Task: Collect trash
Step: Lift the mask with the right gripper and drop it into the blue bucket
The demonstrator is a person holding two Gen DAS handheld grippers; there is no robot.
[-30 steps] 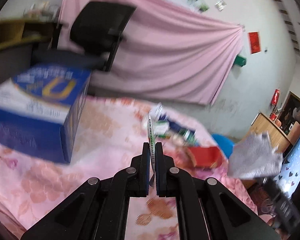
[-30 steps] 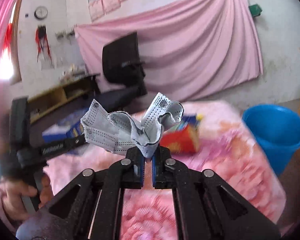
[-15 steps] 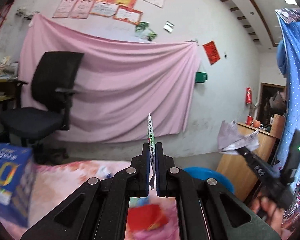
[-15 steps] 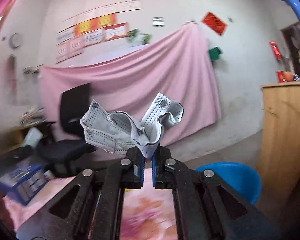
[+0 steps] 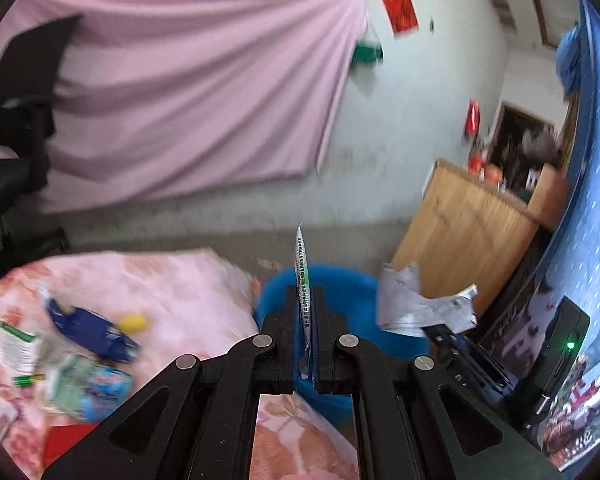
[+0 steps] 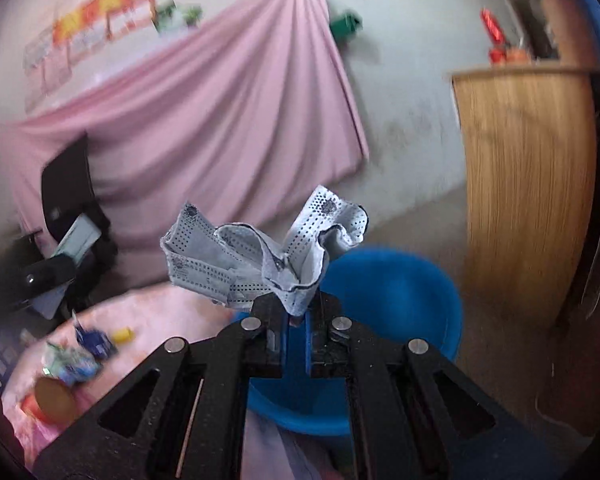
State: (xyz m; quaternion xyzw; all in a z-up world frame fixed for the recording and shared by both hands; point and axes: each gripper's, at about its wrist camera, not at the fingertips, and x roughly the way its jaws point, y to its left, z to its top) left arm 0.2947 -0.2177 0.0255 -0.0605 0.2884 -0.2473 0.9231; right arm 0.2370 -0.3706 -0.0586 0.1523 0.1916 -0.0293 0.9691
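The left tongs (image 5: 305, 304) are clamped on a thin printed wrapper (image 5: 302, 264) standing edge-on, with the blue bucket (image 5: 340, 284) directly behind it at 12 o'clock. The right tongs (image 6: 296, 312) pinch a crumpled grey perforated cloth (image 6: 260, 256) above the same bucket (image 6: 396, 296). More wrappers (image 5: 88, 332) lie on the pink floral bench (image 5: 172, 288) at 9 o'clock.

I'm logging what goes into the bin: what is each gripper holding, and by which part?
The left gripper pinches a thin flat packet by its lower end. The right gripper pinches a crumpled grey perforated cloth by its bottom fold.
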